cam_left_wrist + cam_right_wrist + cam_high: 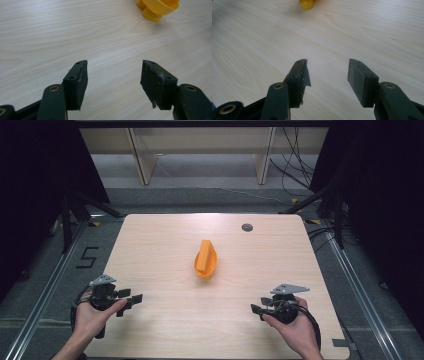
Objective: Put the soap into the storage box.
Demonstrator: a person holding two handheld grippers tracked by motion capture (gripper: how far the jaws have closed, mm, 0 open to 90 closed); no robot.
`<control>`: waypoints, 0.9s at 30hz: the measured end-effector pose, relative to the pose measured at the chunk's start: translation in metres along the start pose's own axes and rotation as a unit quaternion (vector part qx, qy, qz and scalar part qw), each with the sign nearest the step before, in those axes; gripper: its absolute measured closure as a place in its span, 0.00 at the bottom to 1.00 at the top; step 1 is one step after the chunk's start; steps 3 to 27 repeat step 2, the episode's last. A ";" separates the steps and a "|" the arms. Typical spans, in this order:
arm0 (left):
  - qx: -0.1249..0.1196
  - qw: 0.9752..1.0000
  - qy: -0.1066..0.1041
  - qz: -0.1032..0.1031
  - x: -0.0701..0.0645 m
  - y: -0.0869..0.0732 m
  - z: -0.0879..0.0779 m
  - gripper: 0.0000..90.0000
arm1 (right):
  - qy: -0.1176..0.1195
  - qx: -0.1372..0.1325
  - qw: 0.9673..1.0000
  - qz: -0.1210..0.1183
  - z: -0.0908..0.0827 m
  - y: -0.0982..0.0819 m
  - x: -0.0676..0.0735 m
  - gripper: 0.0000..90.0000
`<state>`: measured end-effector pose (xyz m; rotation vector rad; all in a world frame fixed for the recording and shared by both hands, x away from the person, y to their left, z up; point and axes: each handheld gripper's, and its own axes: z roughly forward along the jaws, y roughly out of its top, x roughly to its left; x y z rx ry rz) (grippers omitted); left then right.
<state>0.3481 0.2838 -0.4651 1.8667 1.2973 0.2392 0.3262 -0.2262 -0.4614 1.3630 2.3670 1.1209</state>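
An orange, boat-shaped plastic object [205,259] lies near the middle of the wooden table [165,320]. Its yellow-orange edge [158,7] shows at the top right of the left gripper view, and a small part [306,4] at the top of the right gripper view. My left gripper [134,301] is held by a hand at the table's front left, open, with bare wood between its jaws [113,75]. My right gripper [256,310] is held at the front right, open as well, nothing between its jaws [327,71]. Both are well short of the object.
A small dark round disc [247,227] sits in the table top near the far edge. Beyond the table stand wooden legs [141,160] and loose cables [295,170] on the floor. A number 5 [87,256] is taped on the floor at the left.
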 end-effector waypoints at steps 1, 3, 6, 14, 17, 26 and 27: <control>0.007 1.000 0.002 0.008 0.002 0.000 -0.001 0.42 | 0.000 0.000 1.000 0.001 0.000 0.000 0.000 0.56; 0.006 1.000 0.004 0.008 0.002 0.001 0.000 0.42 | 0.001 0.000 1.000 0.005 -0.001 0.000 0.001 0.56; 0.006 1.000 0.004 0.008 0.002 0.001 0.000 0.42 | 0.001 0.000 1.000 0.005 -0.001 0.000 0.001 0.56; 0.006 1.000 0.004 0.008 0.002 0.001 0.000 0.42 | 0.001 0.000 1.000 0.005 -0.001 0.000 0.001 0.56; 0.006 1.000 0.004 0.008 0.002 0.001 0.000 0.42 | 0.001 0.000 1.000 0.005 -0.001 0.000 0.001 0.56; 0.006 1.000 0.004 0.008 0.002 0.001 0.000 0.42 | 0.001 0.000 1.000 0.005 -0.001 0.000 0.001 0.56; 0.006 1.000 0.004 0.008 0.002 0.001 0.000 0.42 | 0.001 0.000 1.000 0.005 -0.001 0.000 0.001 0.56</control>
